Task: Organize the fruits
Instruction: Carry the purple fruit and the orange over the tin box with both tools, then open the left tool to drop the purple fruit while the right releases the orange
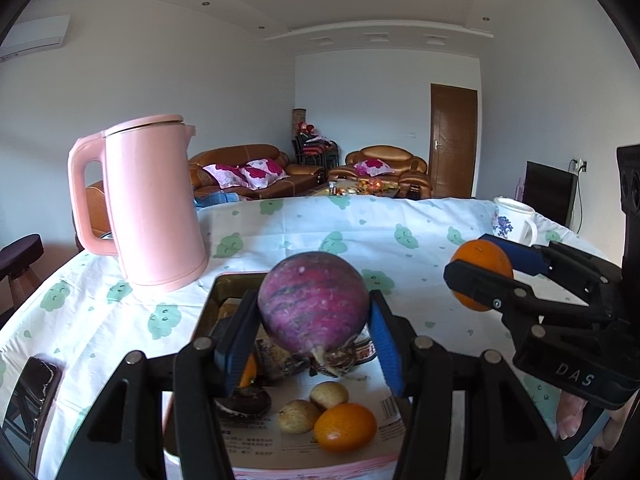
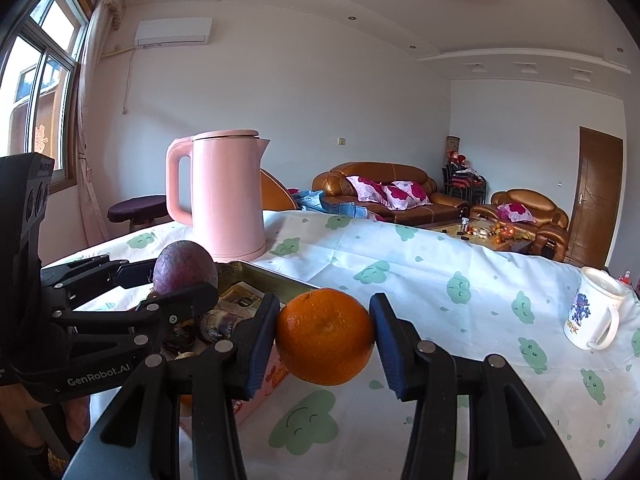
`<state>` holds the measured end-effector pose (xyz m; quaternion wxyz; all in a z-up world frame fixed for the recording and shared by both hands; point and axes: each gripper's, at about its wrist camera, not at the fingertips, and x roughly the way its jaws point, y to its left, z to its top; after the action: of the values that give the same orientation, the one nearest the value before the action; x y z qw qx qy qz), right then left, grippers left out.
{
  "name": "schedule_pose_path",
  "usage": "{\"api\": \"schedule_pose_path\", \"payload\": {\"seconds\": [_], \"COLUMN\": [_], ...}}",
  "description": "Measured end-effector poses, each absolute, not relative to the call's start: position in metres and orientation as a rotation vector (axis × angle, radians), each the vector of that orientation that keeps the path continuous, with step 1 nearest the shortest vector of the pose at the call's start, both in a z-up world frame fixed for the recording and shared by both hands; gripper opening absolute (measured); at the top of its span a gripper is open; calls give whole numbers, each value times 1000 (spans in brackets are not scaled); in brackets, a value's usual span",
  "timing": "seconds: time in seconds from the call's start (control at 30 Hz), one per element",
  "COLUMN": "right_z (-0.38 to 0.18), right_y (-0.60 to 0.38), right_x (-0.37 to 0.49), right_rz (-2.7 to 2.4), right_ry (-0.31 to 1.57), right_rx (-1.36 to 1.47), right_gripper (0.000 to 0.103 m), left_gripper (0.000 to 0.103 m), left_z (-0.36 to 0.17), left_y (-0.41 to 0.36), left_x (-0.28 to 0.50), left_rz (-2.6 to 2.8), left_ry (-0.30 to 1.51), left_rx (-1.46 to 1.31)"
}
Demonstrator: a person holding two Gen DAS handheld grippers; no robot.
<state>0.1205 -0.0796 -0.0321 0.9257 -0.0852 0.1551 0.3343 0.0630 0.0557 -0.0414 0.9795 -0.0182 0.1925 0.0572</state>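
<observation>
Presently: left gripper point(image 1: 314, 334) clamped on purple fruit point(image 1: 313, 301), above tin point(image 1: 218, 288) holding orange point(image 1: 345, 427); right gripper point(image 2: 325, 338) clamped on orange fruit point(image 2: 325, 336), mug point(image 2: 592, 314) beyond.

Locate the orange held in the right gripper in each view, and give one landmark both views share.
Left wrist view: the held orange sits at the right edge, clamped in the right gripper, above the tablecloth.
Right wrist view: the held orange is at lower centre, between the blue fingers.
Shared landmark: the pink kettle, upright on the table behind the tin.
</observation>
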Motion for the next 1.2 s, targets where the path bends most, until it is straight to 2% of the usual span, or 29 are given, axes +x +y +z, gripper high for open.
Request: {"api": "schedule_pose_path", "payload": {"seconds": [0.77, 1.2], "right_z": [-30, -52], "right_y": [-26, -9], "right_x": [123, 138], "right_rz": [785, 830], "right_ry": [355, 481], "right_rx": [-215, -196], "right_gripper": [49, 49], "left_gripper": [55, 56], "left_z": [-48, -55], "left_y": [93, 102], "left_x": [55, 60], "left_rz": [182, 176], "left_ry": [445, 517], "left_rx": [-63, -57]}}
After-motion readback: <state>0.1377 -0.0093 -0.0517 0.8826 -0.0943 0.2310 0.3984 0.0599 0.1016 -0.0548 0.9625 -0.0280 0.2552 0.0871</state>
